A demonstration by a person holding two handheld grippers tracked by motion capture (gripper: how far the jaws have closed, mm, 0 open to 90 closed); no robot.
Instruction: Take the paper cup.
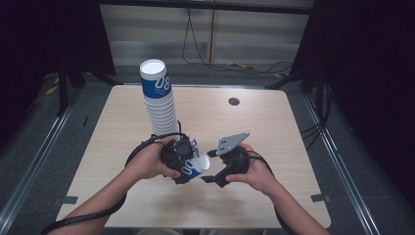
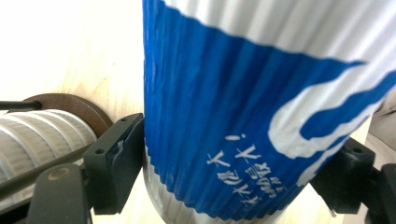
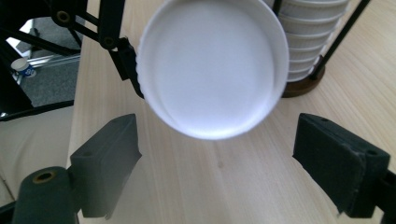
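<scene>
Beside the cup stack (image 1: 160, 100), whose base is hidden behind the left gripper (image 1: 177, 157) in the high view, the held cup (image 2: 261, 107) overruns the left gripper view's top edge, its small print too blurred to read.

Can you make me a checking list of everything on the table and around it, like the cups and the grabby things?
Surface: pale wooden table, round dark cap near the far edge.
Job's things: blue and white paper cup held sideways; tall cup stack on a brown base.
Clutter: nothing seen.
Grippers: left gripper jaws clamp the cup; right gripper jaws open, facing the cup's bottom.
Cables: black cable along the left forearm; more on the floor.
Surroundings: grey floor, dark curtains.
</scene>
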